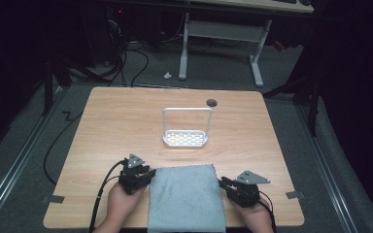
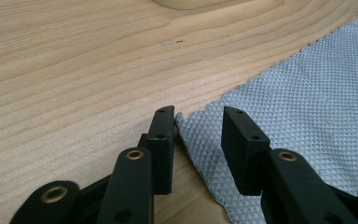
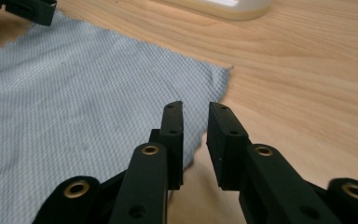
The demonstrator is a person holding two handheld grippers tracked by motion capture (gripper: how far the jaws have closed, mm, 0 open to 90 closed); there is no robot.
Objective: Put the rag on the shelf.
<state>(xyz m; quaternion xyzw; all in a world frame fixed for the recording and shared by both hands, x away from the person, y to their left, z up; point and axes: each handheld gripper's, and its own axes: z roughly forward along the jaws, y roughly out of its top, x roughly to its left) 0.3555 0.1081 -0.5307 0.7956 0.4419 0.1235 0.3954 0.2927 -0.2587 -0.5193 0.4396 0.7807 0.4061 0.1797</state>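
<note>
A grey-blue cloth (image 1: 185,196) lies flat at the table's near edge, between my two grippers. My left gripper (image 1: 148,174) sits at the cloth's far left corner. In the left gripper view its jaws (image 2: 198,112) stand apart, with that corner of the cloth (image 2: 317,93) lying between them, not pinched. My right gripper (image 1: 223,183) is at the cloth's right edge. In the right gripper view it (image 3: 196,106) is open by a narrow gap, over the cloth's edge (image 3: 74,93) near its far right corner. The left gripper (image 3: 28,9) shows at the top left there.
A white perforated tray with a tall hoop handle (image 1: 187,109) stands in the middle of the wooden table (image 1: 116,126), beyond the cloth. A dark round hole (image 1: 211,102) is behind it. A desk frame (image 1: 257,63) stands on the floor past the table.
</note>
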